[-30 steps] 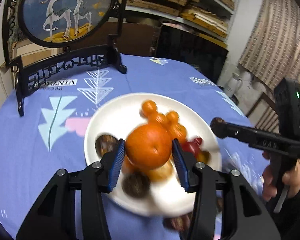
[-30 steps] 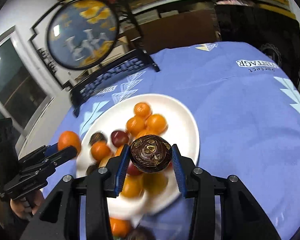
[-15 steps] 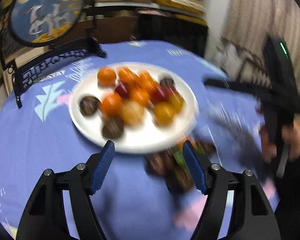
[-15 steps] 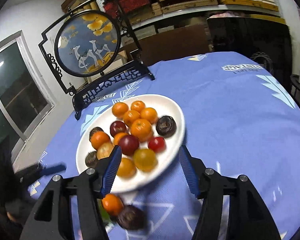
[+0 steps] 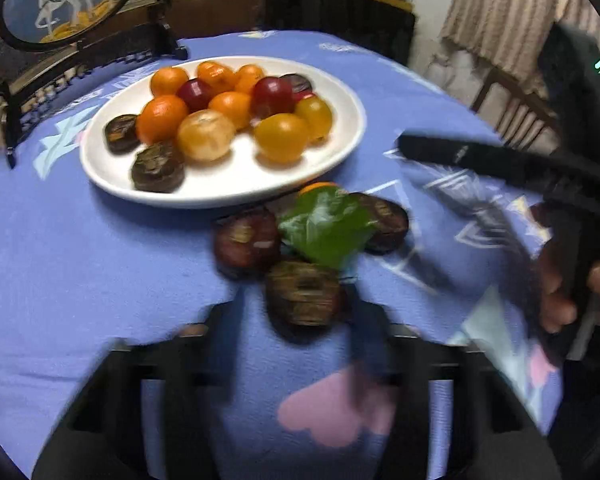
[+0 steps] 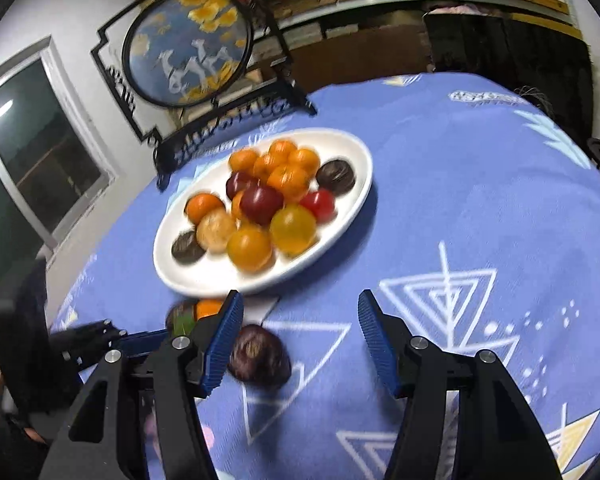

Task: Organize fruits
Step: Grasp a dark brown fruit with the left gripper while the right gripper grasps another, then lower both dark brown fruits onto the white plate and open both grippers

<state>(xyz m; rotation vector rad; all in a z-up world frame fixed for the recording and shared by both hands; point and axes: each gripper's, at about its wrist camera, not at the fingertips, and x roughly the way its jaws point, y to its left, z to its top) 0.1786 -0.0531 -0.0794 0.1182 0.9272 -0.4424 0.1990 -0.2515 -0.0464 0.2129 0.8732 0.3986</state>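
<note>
White plate: mixed fruit | L claw just closing, brown fruit between, grip unclear | R claw opened, empty

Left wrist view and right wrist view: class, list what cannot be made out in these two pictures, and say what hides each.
- Left claw, left wrist view: motion blur smears its fingers, so its grip on the dark fruit is unreadable.
- Orange fruit, left wrist view: mostly hidden behind the green leaf and the plate rim.
- Fruits beside the plate, right wrist view: covered by the right claw.
</note>
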